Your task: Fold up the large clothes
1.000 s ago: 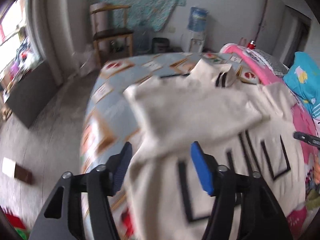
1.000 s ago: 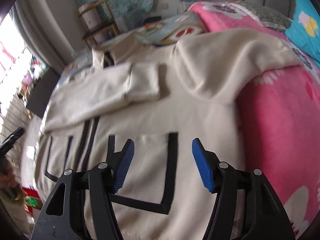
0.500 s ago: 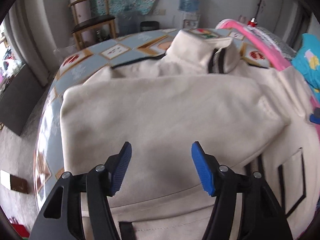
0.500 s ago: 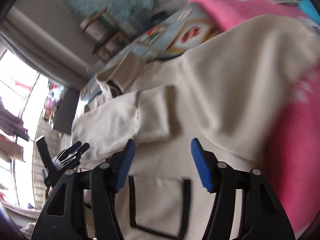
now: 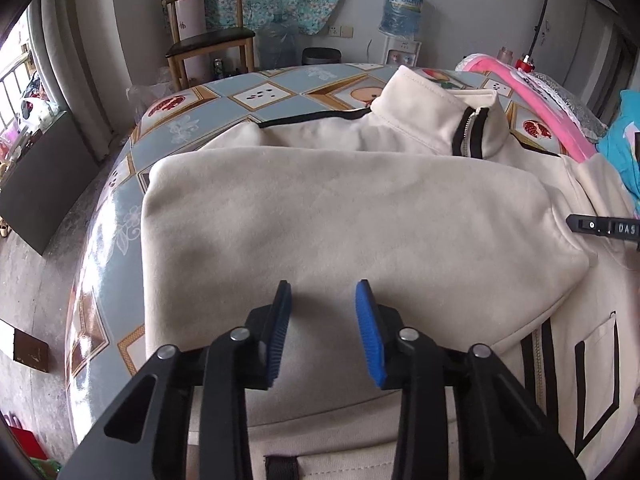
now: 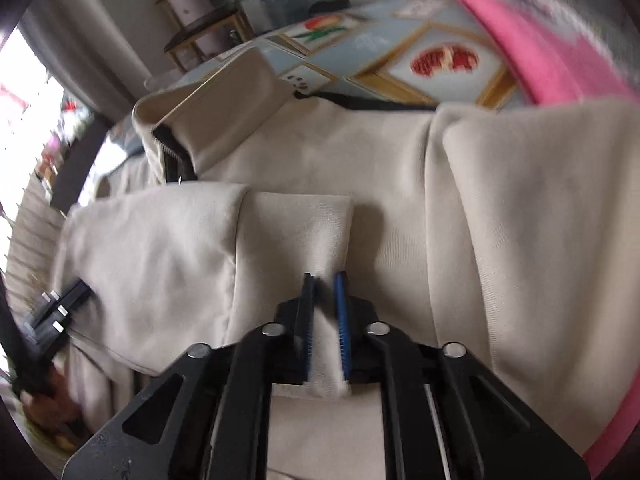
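Folding is only partly done: the cream jacket (image 5: 360, 208) is lying zipped on the patterned surface (image 5: 256, 96), one sleeve (image 5: 340, 220) already crossed over its chest, the other sleeve (image 6: 540, 220) still unfolded. Beside the jacket's collar (image 6: 224, 92) side, the right gripper (image 6: 323, 280) is clamping the crossed sleeve's cuff (image 6: 300, 224). The left gripper (image 5: 323, 286) is closing over that sleeve, pads not yet pressing cloth.

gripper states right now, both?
Left gripper: jaws closing over the folded sleeve, nothing pinched yet.
Right gripper: shut on the sleeve cuff.
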`<state>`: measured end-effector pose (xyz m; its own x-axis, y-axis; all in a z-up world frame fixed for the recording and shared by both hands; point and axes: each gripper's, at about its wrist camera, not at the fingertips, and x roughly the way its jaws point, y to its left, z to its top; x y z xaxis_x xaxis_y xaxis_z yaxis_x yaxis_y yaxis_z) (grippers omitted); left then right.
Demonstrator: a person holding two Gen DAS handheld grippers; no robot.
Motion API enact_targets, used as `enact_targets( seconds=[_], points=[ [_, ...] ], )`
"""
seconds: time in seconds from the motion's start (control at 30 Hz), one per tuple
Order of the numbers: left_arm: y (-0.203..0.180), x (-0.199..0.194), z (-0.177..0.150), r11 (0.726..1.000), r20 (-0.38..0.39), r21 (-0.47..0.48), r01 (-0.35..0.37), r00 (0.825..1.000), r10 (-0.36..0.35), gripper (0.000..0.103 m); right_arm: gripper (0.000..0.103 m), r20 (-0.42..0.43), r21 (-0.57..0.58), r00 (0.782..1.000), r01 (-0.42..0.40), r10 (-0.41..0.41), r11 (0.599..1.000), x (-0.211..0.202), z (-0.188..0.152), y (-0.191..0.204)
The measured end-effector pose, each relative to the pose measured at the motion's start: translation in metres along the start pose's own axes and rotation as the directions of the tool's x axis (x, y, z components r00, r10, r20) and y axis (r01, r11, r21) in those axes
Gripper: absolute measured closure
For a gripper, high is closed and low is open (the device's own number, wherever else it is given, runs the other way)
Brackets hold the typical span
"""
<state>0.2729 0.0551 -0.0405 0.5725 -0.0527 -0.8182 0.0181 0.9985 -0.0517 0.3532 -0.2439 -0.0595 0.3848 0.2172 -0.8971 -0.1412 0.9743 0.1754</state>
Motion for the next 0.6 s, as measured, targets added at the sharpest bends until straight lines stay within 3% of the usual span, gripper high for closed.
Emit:
enact_targets(
  seconds=[0.07, 0.17, 0.23, 0.37, 0.47, 0.6],
  points=[
    [-0.003, -0.001, 0.002, 0.999, -0.01, -0.002, 0.038, 0.999, -0.038, 0.08, 0.099, 0.034, 0.014, 0.999, -0.002, 0.001, 1.0, -0.011, -0.001, -0.002],
    [-0.012, -0.009, 0.007, 0.998, 0.014, 0.015, 0.062, 0.998, -0.063, 0.08, 0.099, 0.098, 0.044, 0.995, -0.018, 0.014, 0.999, -0.034, -0.001, -0.007],
    [-0.02, -0.011, 0.009, 0.997, 0.018, 0.032, 0.076, 0.997, -0.077, 0.08, 0.099, 0.123, 0.036, 0.992, 0.012, -0.017, 0.999, -0.042, -0.002, -0.01],
    [-0.027, 0.0, 0.006, 0.996, -0.016, 0.058, 0.065, 0.998, -0.064, 0.08, 0.099, 0.072, 0.05, 0.997, 0.037, -0.041, 0.998, -0.023, -0.005, -0.021],
    [-0.023, 0.002, 0.004, 0.996, -0.017, 0.051, 0.07, 0.997, -0.069, 0.08, 0.089, 0.025, 0.086, 0.999, 0.028, -0.031, 0.996, -0.008, -0.004, -0.031],
    [-0.003, -0.014, 0.006, 0.996, 0.03, 0.001, 0.087, 0.996, -0.087, 0.08, 0.07, 0.117, 0.08, 0.992, 0.036, -0.045, 0.996, -0.041, -0.004, -0.028]
  ],
)
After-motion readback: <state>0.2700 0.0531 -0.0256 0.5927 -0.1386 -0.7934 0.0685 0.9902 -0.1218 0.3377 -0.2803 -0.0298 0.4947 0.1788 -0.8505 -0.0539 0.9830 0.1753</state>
